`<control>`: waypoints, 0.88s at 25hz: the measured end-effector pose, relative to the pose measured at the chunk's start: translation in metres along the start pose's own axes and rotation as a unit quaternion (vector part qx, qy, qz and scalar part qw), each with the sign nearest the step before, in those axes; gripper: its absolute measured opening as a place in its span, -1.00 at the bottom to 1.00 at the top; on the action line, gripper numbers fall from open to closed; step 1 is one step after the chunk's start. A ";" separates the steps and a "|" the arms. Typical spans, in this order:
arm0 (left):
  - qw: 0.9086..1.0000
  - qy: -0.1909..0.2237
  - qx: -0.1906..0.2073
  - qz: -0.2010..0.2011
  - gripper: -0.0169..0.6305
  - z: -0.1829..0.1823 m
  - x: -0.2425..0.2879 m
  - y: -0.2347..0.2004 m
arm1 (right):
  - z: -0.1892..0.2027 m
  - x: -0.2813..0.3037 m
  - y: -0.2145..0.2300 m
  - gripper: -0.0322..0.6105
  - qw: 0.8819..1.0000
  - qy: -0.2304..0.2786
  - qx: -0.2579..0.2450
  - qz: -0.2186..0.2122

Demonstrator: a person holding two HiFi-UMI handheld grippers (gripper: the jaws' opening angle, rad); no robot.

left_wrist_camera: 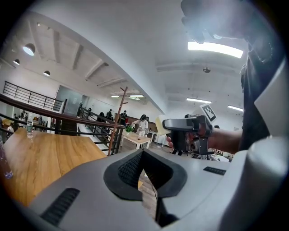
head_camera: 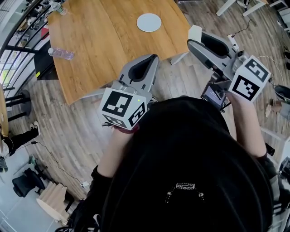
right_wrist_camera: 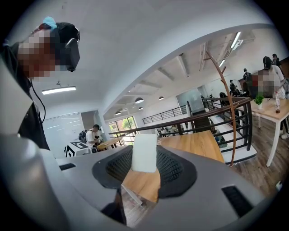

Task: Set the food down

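Observation:
A pale, flat block of food [right_wrist_camera: 144, 151] stands upright between the pads of my right gripper [right_wrist_camera: 145, 158], which is shut on it. In the head view the food [head_camera: 195, 32] shows at the tip of the right gripper [head_camera: 195, 39], held over the wood floor just off the right edge of the wooden table [head_camera: 108, 41]. My left gripper [head_camera: 152, 59] hovers by the table's near edge, its jaws together with nothing between them. In the left gripper view the left gripper [left_wrist_camera: 143, 153] points past the table edge, with the right gripper [left_wrist_camera: 168, 123] and the food [left_wrist_camera: 160, 125] at the right.
A white round plate [head_camera: 149, 22] lies on the table's far side. One plastic bottle [head_camera: 61, 53] lies near the left edge, another [head_camera: 59, 7] at the far corner. A black railing [head_camera: 18, 41] runs along the left. White table legs [head_camera: 226, 6] and cables are at the right.

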State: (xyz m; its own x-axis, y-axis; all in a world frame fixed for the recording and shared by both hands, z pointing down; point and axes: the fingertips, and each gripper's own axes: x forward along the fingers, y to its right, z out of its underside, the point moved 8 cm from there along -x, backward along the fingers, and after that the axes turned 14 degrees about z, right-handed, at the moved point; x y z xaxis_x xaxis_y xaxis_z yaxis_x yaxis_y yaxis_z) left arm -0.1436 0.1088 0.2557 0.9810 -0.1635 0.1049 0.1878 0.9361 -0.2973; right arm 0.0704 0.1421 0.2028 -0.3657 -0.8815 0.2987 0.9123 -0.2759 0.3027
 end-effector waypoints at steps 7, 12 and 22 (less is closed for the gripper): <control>1.000 0.011 -0.009 0.004 -0.95 0.005 0.007 0.000 | 0.002 0.003 -0.003 -0.36 1.000 -0.009 -0.008 -0.004; 1.000 0.013 -0.010 -0.001 -0.95 0.002 0.005 0.000 | -0.001 0.002 -0.003 -0.36 1.000 -0.012 -0.009 -0.006; 0.999 0.005 -0.014 -0.036 -0.95 0.008 0.014 -0.010 | -0.001 0.023 0.022 -0.36 0.999 -0.016 0.000 -0.038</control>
State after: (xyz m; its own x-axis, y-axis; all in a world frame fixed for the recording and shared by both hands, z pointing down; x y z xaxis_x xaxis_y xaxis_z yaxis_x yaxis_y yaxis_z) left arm -0.1321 0.0992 0.2677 0.9654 -0.2330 0.1175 0.2587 0.9131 -0.3152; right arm 0.0821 0.1154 0.2151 -0.4399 -0.8452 0.3034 0.8817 -0.3423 0.3248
